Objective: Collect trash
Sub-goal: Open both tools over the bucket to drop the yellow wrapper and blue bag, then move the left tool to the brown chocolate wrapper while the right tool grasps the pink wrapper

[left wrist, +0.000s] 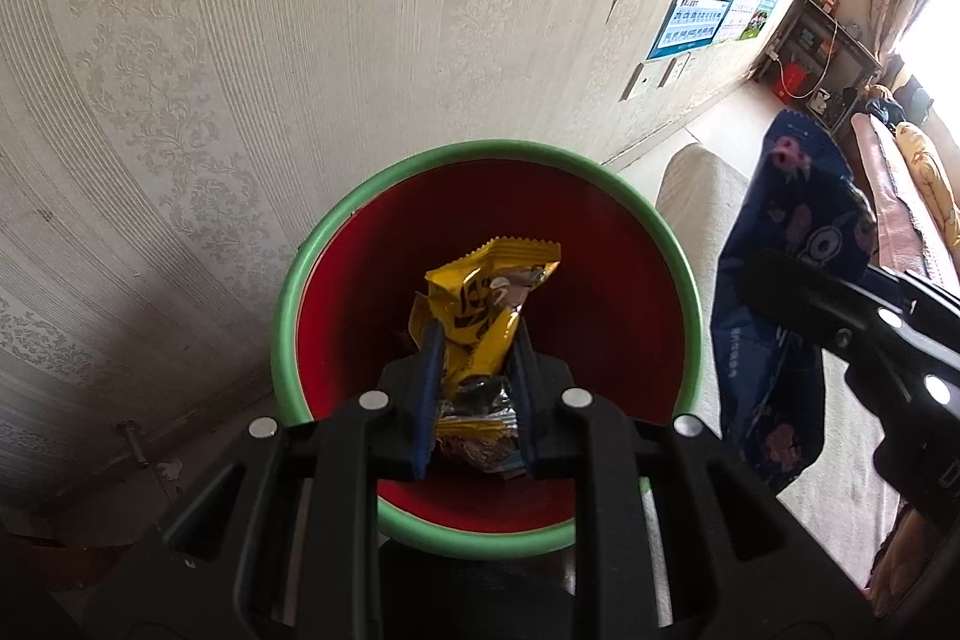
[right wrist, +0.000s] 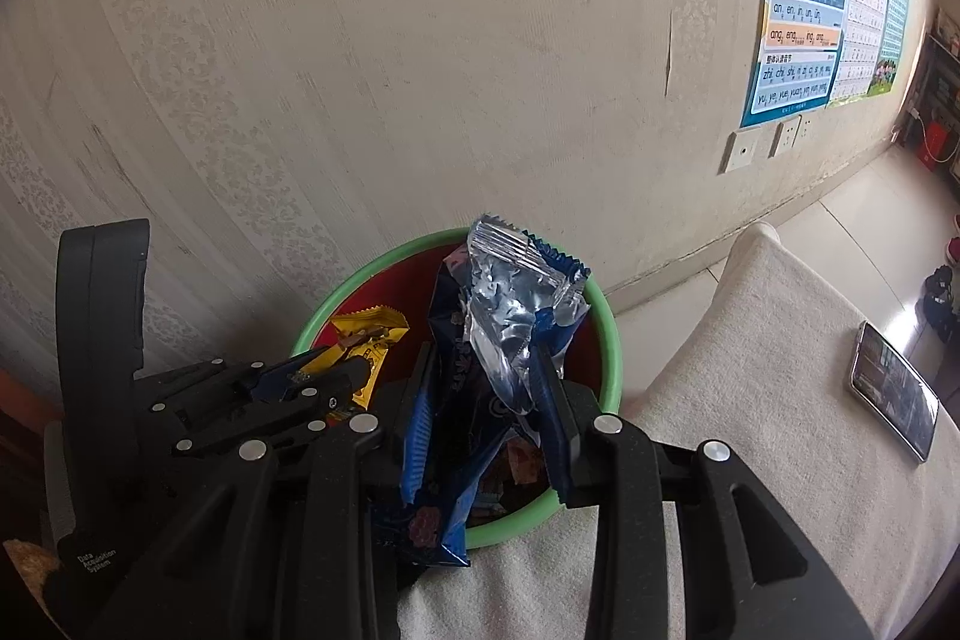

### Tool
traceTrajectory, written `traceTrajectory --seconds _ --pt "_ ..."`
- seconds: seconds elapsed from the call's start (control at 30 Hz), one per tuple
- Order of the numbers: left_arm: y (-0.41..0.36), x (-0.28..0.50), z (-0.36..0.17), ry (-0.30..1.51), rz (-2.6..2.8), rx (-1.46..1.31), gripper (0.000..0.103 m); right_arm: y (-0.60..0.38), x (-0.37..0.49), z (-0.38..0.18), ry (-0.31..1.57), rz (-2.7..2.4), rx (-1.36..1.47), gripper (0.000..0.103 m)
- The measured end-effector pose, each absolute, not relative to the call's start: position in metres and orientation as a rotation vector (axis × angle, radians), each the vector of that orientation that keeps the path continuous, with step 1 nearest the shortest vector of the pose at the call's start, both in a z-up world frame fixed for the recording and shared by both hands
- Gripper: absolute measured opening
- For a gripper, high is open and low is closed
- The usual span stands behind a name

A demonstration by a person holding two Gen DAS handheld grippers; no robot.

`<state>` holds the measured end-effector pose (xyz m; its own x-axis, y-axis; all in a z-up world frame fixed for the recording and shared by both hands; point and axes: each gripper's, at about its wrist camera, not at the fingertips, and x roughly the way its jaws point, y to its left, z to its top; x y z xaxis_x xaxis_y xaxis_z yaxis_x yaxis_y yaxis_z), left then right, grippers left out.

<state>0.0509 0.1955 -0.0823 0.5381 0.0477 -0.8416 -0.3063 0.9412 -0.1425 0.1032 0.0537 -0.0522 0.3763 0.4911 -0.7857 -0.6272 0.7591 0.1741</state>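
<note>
A red bin with a green rim (left wrist: 288, 316) stands against the wall; it also shows in the right wrist view (right wrist: 612, 340). My left gripper (left wrist: 474, 340) is shut on a yellow snack wrapper (left wrist: 480, 298) and holds it over the bin's mouth. My right gripper (right wrist: 486, 358) is shut on a dark blue wrapper with a silver lining (right wrist: 504, 298), held over the bin's right side. In the left wrist view the blue wrapper (left wrist: 780, 280) hangs to the right of the bin. The left gripper and yellow wrapper (right wrist: 366, 334) show at left in the right wrist view.
A beige cloth-covered surface (right wrist: 750, 400) lies right of the bin with a phone (right wrist: 894, 394) on it. The patterned wall (left wrist: 240, 70) is close behind, with posters (right wrist: 804, 10) and sockets (right wrist: 744, 151). Other wrappers lie inside the bin (right wrist: 522, 460).
</note>
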Motion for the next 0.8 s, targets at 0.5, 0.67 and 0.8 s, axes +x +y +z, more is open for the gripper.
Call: traceTrajectory --seconds 0.5,0.67,0.8 --pt "0.146 0.030 -0.075 0.971 0.117 -0.204 0.060 -0.113 0.077 -0.021 0.990 0.586 -0.155 0.070" --pt "0.080 0.019 -0.075 1.006 -0.096 -0.168 0.064 -0.210 0.039 -0.055 1.163 0.396 -0.105 0.070" --pt "0.007 -0.001 -0.087 1.078 -0.330 -0.093 0.065 -0.268 -0.005 -0.086 1.313 0.320 -0.053 0.070"
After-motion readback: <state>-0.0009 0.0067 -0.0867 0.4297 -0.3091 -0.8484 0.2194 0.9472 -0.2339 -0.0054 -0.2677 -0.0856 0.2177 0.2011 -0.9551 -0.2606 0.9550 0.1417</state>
